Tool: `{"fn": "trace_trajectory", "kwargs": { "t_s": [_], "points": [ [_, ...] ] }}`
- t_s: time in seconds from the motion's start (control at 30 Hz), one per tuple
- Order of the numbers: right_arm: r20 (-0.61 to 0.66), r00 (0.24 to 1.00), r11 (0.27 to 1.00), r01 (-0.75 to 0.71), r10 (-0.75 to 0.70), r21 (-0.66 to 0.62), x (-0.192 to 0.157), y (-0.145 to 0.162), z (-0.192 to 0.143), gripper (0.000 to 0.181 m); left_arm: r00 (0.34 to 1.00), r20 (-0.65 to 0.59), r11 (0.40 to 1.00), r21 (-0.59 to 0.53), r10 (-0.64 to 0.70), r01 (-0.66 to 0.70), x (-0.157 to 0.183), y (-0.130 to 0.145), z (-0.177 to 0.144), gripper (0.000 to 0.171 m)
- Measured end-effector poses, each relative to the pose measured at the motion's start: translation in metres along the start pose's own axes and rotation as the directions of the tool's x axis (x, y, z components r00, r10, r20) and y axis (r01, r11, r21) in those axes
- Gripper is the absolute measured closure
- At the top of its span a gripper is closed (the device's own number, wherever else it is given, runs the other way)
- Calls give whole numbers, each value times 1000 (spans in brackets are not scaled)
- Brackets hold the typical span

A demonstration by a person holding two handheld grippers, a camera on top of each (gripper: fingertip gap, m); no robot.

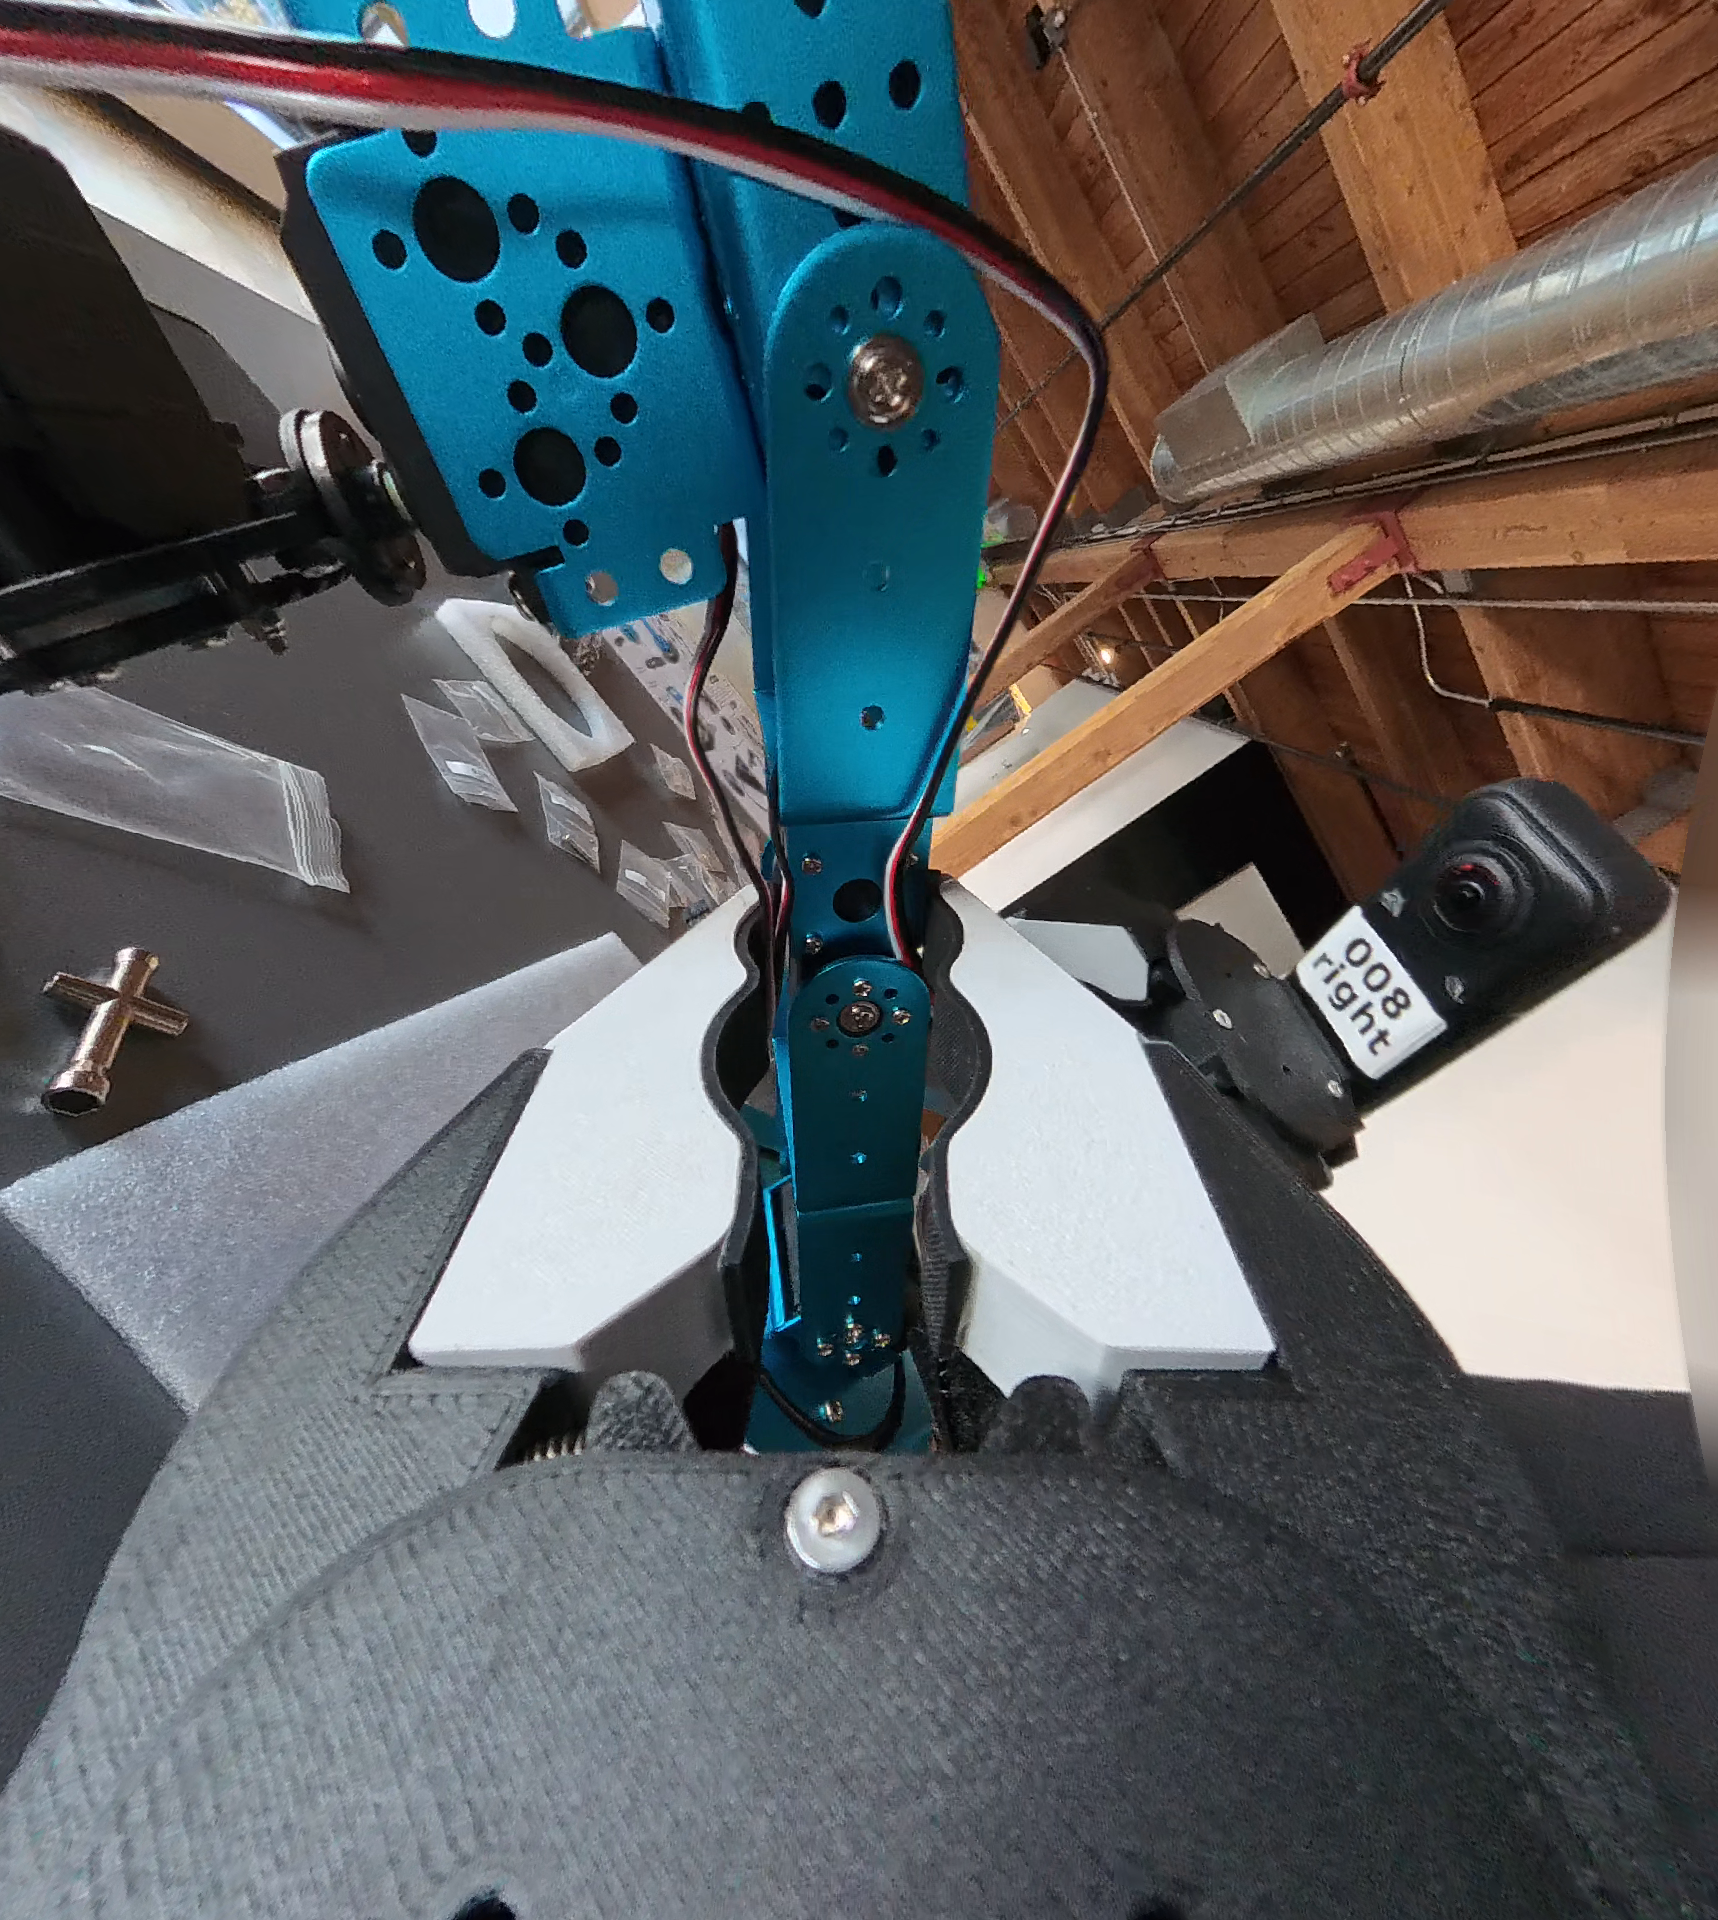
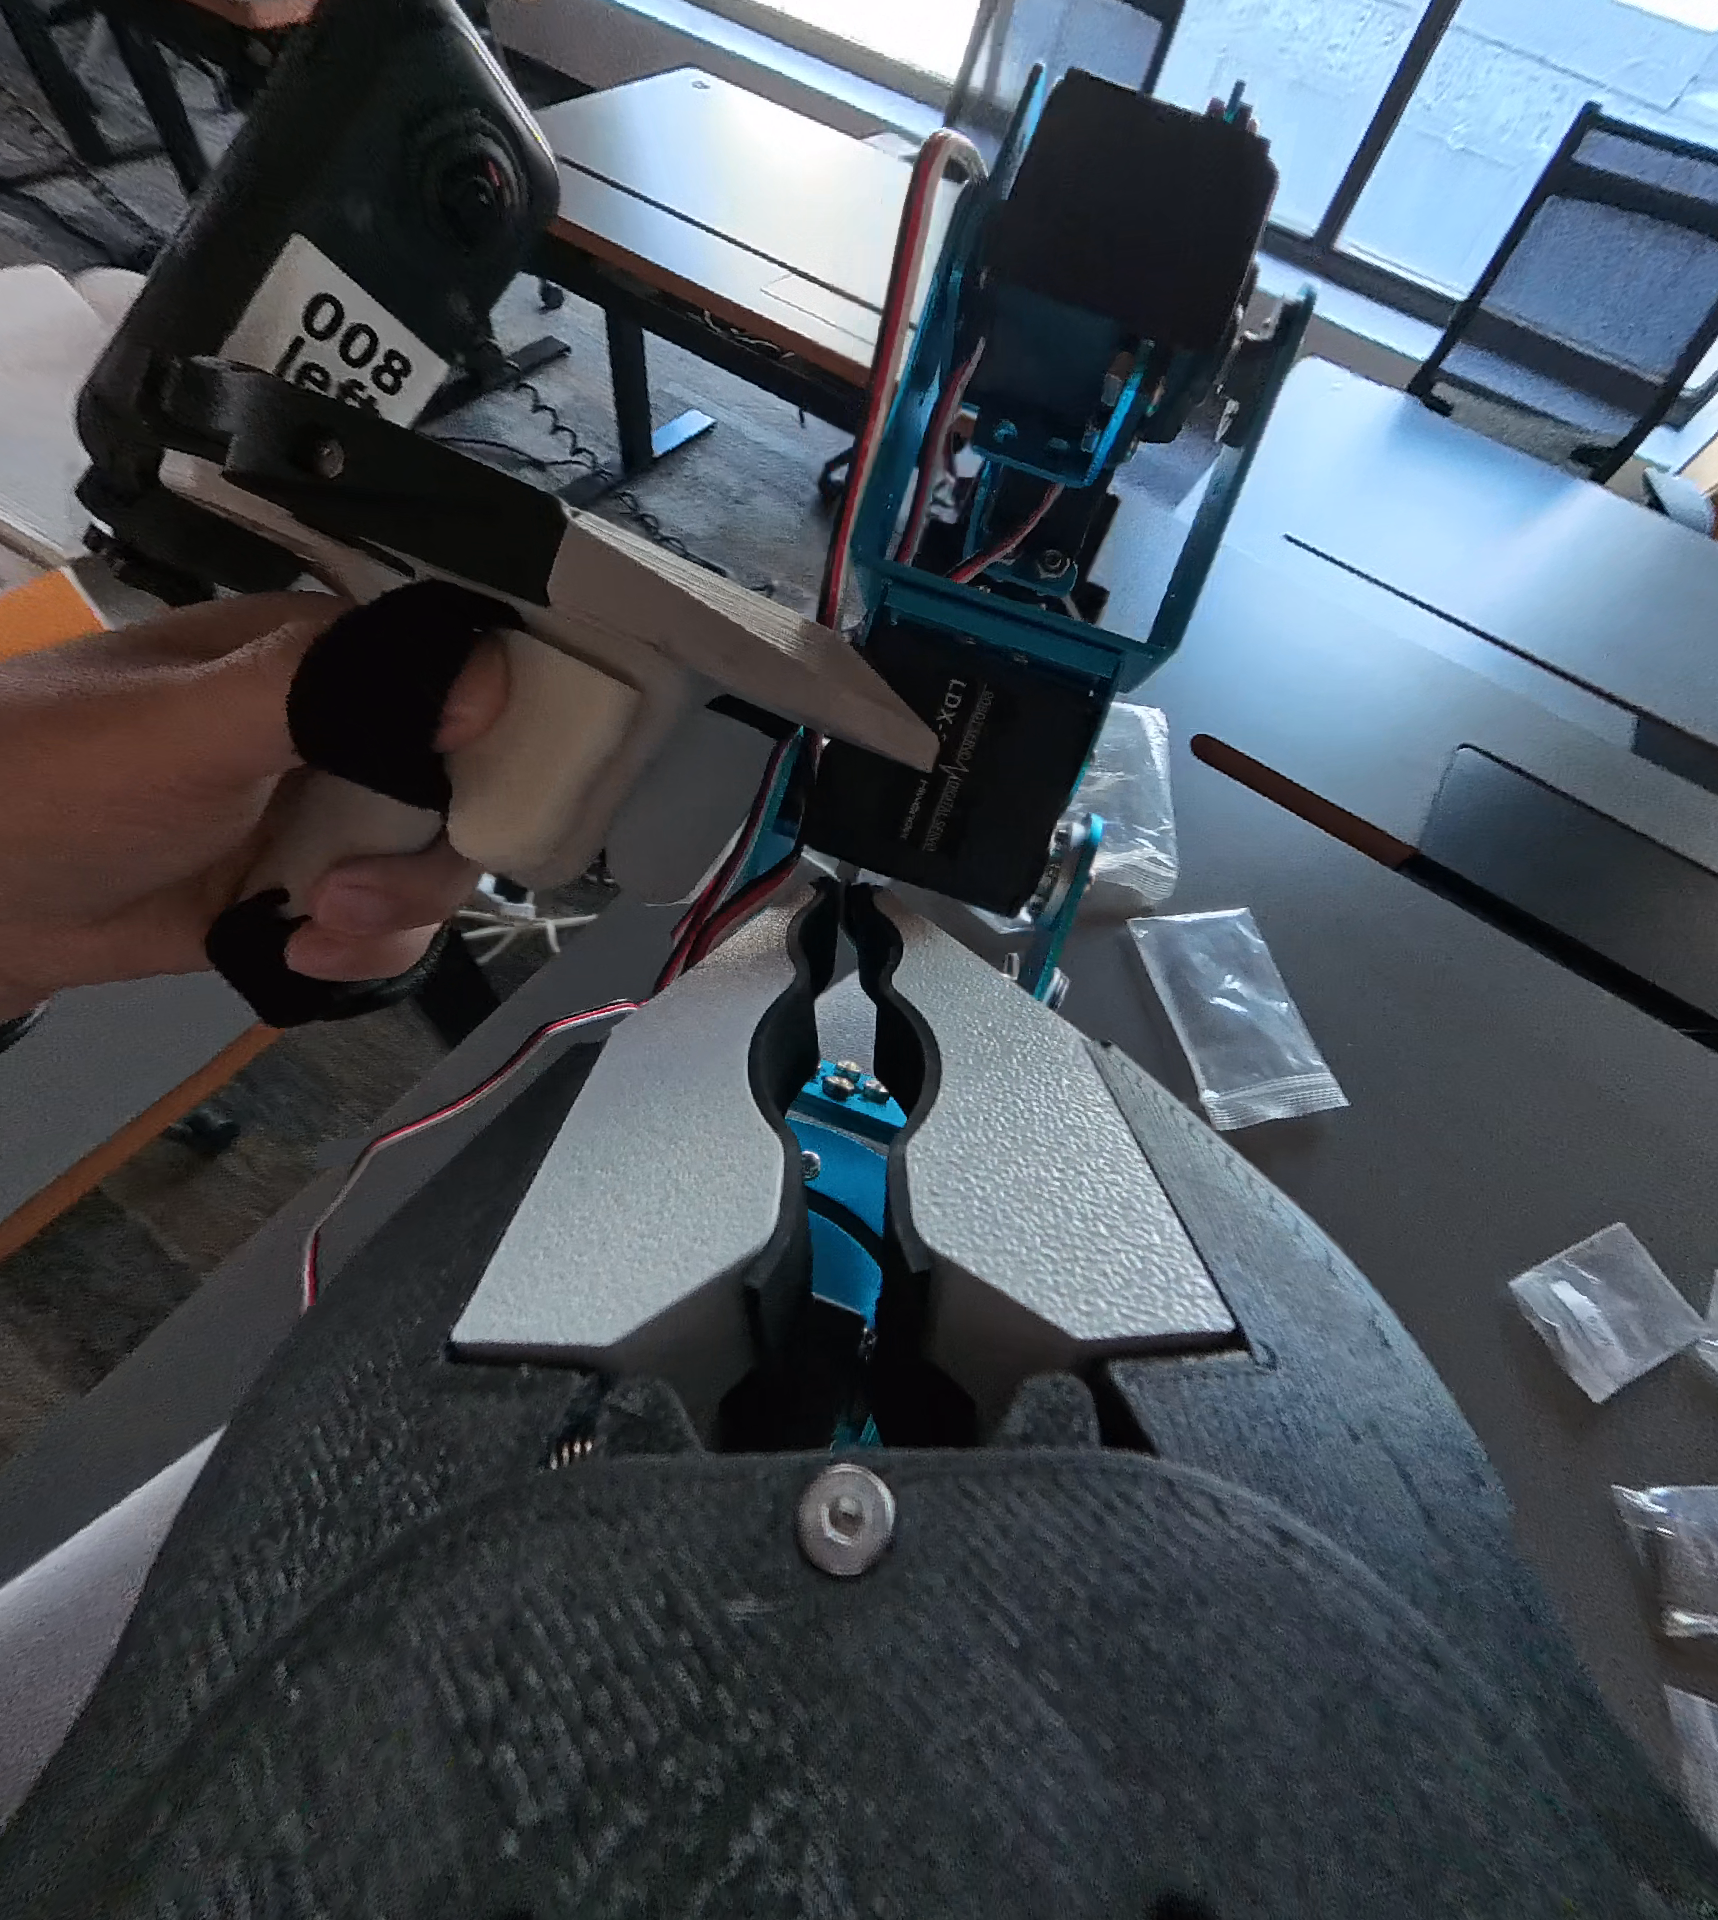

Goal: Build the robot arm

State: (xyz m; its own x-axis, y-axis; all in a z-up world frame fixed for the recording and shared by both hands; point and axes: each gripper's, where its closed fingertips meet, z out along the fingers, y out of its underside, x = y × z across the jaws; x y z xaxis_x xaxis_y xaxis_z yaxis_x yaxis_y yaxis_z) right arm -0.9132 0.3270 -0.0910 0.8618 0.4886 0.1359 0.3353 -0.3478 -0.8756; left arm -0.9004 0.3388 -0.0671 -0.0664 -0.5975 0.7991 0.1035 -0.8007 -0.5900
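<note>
A blue metal robot arm point(image 1: 876, 582) with black servos and red, white and black wires runs straight out from my left gripper point(image 1: 850, 920). The gripper is shut on the arm's lower bracket links. In the right wrist view my right gripper point(image 2: 844, 920) is shut on a blue bracket point(image 2: 844, 1174) of the same arm, just below a black servo point(image 2: 959, 769). The left gripper point(image 2: 886, 727), held by a hand point(image 2: 107, 779), clamps the arm from the left, just above my right fingertips. The right gripper's camera point(image 1: 1489, 904) shows at the right of the left wrist view.
A dark table point(image 2: 1457, 1195) holds several small clear plastic bags point(image 2: 1234, 1018), a metal cross wrench point(image 1: 112, 1023), a white foam piece point(image 1: 543, 675) and a grey foam sheet point(image 1: 294, 1132). Another table and a chair point(image 2: 1613, 281) stand behind. My left and right fingertips are right by each other.
</note>
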Motion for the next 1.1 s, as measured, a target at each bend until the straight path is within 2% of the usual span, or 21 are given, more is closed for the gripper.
{"fn": "trace_trajectory", "kwargs": {
  "t_s": [0.17, 0.23, 0.3, 0.7, 1.1],
  "points": [
    [-85, 995, 999, 44, -43, 7, 1, -1, 0, 180, 1000, 10, 1000, 2, -2, 2, 0, 1, 2, 147],
    [-108, 993, 999, 47, -46, 10, 1, -1, 0, 181, 1000, 12, 1000, -4, -7, 7, -1, 3, 6, 142],
    [-123, 991, 999, 44, -42, 12, 2, -1, 0, 181, 1000, 14, 1000, 0, -4, 4, -1, 4, 9, 146],
    [-167, 986, 996, 39, -25, 81, 2, -4, -1, 181, 991, 101, 996, -31, 89, -86, -3, 6, 10, 151],
    [-175, 984, 994, 46, -28, 100, 2, -6, 2, 181, 992, 106, 997, -13, 72, -71, -4, 6, 10, 151]
  ]
}}
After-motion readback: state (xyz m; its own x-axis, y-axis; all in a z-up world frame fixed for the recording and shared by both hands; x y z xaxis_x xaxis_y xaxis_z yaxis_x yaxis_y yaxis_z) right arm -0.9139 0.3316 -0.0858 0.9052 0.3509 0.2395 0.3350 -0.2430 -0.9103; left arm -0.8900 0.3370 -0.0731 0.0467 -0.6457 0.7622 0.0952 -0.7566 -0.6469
